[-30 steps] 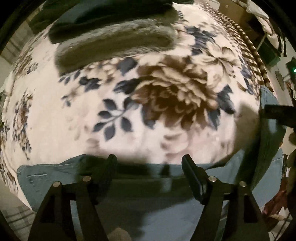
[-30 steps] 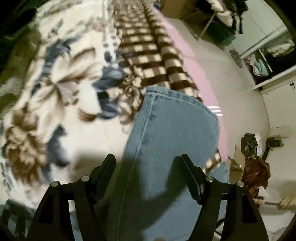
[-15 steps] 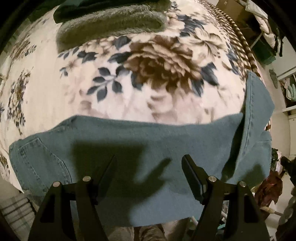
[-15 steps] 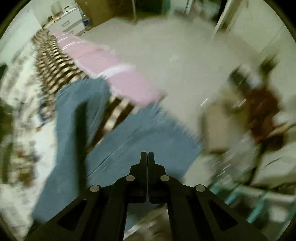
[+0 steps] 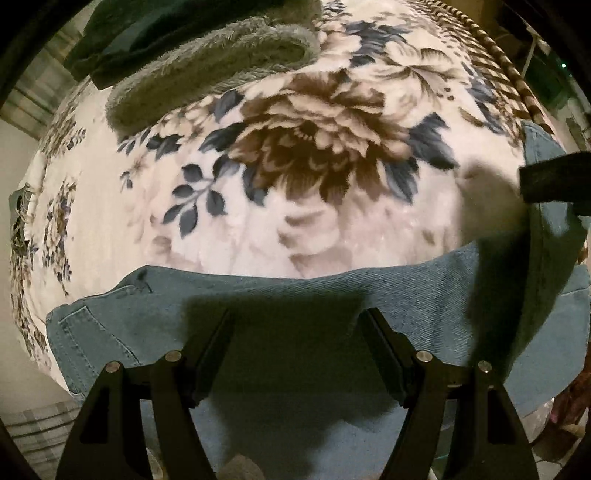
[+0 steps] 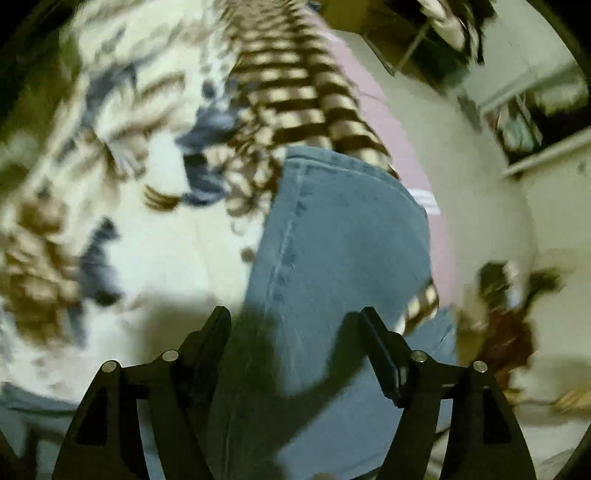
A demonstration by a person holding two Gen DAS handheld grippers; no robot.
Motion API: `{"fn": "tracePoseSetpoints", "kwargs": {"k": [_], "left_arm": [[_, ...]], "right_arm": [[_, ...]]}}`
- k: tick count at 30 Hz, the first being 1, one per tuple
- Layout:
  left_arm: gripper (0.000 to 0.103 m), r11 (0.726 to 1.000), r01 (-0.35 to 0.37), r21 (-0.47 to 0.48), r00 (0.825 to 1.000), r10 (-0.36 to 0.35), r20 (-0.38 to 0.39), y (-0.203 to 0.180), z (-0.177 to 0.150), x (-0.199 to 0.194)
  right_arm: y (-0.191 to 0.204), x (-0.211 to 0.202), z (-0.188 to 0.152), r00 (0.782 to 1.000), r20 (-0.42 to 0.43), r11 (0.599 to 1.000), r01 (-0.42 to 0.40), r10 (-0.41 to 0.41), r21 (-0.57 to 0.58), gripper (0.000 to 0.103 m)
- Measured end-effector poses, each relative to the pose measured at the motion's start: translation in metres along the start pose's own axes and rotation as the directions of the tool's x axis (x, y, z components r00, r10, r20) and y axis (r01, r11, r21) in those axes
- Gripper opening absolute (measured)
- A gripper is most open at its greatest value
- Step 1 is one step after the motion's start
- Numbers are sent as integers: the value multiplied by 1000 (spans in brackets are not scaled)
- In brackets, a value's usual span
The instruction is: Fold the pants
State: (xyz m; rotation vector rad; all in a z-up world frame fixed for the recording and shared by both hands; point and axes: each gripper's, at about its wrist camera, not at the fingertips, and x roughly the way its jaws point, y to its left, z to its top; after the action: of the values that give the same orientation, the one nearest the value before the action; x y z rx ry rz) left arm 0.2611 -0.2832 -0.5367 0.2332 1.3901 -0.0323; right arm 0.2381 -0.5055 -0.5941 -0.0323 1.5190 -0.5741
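Observation:
Light blue jeans (image 5: 406, 295) lie across the near edge of a floral blanket (image 5: 258, 206), the waist and a pocket at the left. My left gripper (image 5: 295, 321) is open and empty just above the denim. In the right wrist view a folded-over jeans leg (image 6: 343, 240) runs away over the bed's edge. My right gripper (image 6: 291, 321) is open and empty above that leg. It shows as a dark bar at the right edge of the left wrist view (image 5: 554, 177).
A grey fleece blanket (image 5: 214, 70) and a dark garment (image 5: 166, 29) lie folded at the far side of the bed. A brown checked border (image 6: 295, 92) and a pink sheet (image 6: 406, 155) run along the bed's right edge. Beyond is floor with clutter (image 6: 509, 332).
My right gripper was shut and turned toward the floor half a second ago; now it is open and back over the jeans leg. My left gripper has moved forward, closer to the jeans' far edge.

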Motion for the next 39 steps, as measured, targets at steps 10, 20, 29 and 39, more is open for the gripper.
{"fn": "tracePoseSetpoints", "kwargs": {"k": [10,20,29,39], "left_arm": [[70,996,89,-2,996,-89,7,-10,-17,-22],[70,999,29,21,1000,-29,6,-34,-38,-25],[70,999,-53,-9,998,53,21,-31,-15,-11],[70,999,-29,-44,999,30,18,-34,11,-2]], "right_arm": [[-125,-21,-73,992,78,921,-125,104,369,0],[-198,-9,-147,859,127,680,-476,496,558,49],[-43,-32,-15,970,63,961,-239,233,140,76],[-43,-2,-9,996,43,985,-88,82,148,7]]}}
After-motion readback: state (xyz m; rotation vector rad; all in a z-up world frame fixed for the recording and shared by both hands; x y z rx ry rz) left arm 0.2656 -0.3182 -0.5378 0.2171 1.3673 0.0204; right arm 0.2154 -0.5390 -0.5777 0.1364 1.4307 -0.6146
